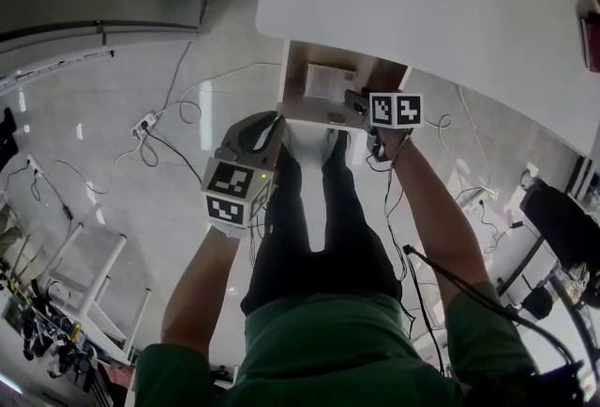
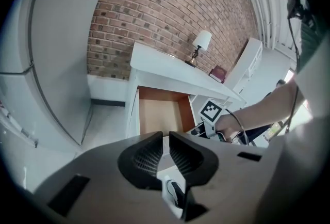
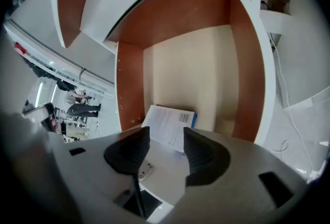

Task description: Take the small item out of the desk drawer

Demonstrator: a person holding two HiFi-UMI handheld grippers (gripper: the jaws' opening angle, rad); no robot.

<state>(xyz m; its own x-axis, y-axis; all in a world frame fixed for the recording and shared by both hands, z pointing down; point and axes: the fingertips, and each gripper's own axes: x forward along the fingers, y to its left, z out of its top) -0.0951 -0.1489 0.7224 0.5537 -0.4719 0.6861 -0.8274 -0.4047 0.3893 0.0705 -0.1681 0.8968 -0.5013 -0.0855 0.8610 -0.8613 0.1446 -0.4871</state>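
Observation:
The desk drawer [image 1: 298,86] stands pulled out under the white desk top, brown-walled with a pale floor [image 3: 201,78]. A small white box [image 3: 167,120] with a barcode lies flat near the drawer's front; in the head view this box [image 1: 330,80] sits mid-drawer. My right gripper [image 3: 166,135] hangs at the drawer's front edge with its jaws apart, the box just beyond them and untouched. From above, the right gripper [image 1: 359,102] is at the drawer's right front corner. My left gripper [image 1: 272,126] hovers left of the drawer front, shut and empty [image 2: 166,146].
The white desk top [image 1: 422,2] carries a lamp [image 2: 201,42] and a red book [image 2: 217,73] at its far end. Cables and a power strip [image 1: 143,125] lie on the shiny floor. The person's legs [image 1: 319,208] stand before the drawer. A white rack [image 1: 94,283] is at left.

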